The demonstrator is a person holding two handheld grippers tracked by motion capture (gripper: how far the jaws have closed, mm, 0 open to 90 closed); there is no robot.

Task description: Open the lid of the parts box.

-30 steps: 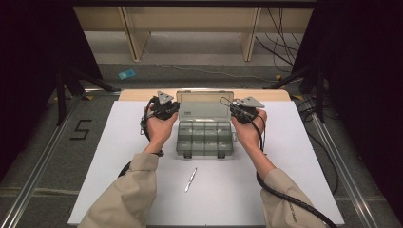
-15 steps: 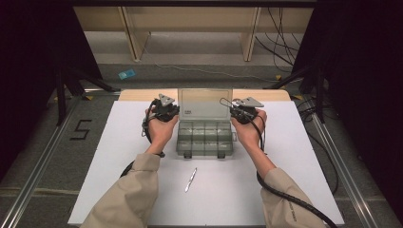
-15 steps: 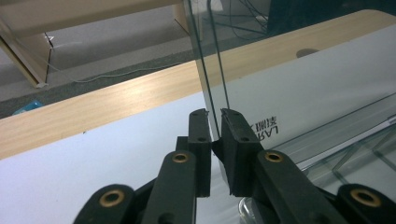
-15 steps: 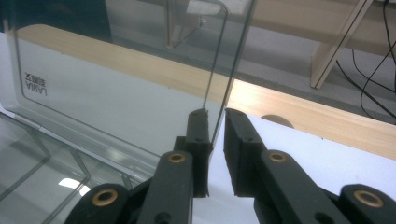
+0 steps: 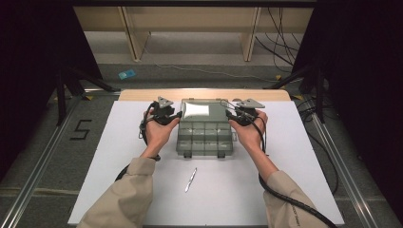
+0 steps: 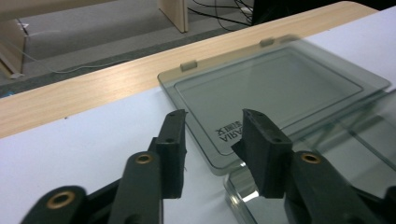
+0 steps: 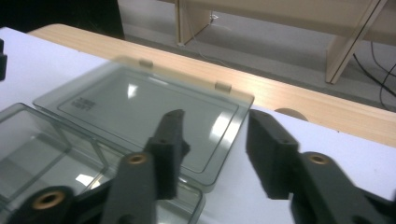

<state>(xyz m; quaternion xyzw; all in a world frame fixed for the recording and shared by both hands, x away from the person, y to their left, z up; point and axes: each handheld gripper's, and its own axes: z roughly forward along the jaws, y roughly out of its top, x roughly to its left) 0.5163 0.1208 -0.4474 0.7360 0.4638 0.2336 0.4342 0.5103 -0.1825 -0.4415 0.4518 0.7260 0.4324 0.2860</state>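
A clear grey plastic compartment box (image 5: 204, 138) sits in the middle of the white table top. Its lid (image 5: 202, 110) is swung open and leans back toward the far edge. My left gripper (image 5: 174, 115) is at the lid's left side and my right gripper (image 5: 233, 115) at its right side. In the left gripper view the jaws stand open (image 6: 212, 140) with the lid's (image 6: 280, 88) near corner between them. In the right gripper view the jaws are open (image 7: 215, 140) too, astride the lid's (image 7: 140, 107) other corner. Neither pair presses on it.
A slim metal tool (image 5: 190, 179) lies on the white sheet (image 5: 294, 161) in front of the box, between the person's forearms. A wooden strip (image 5: 142, 94) runs along the far table edge. Beyond it are floor, cables and wooden furniture legs.
The lid has tipped a little farther back. Both grippers have stayed at its two sides, hardly moving.
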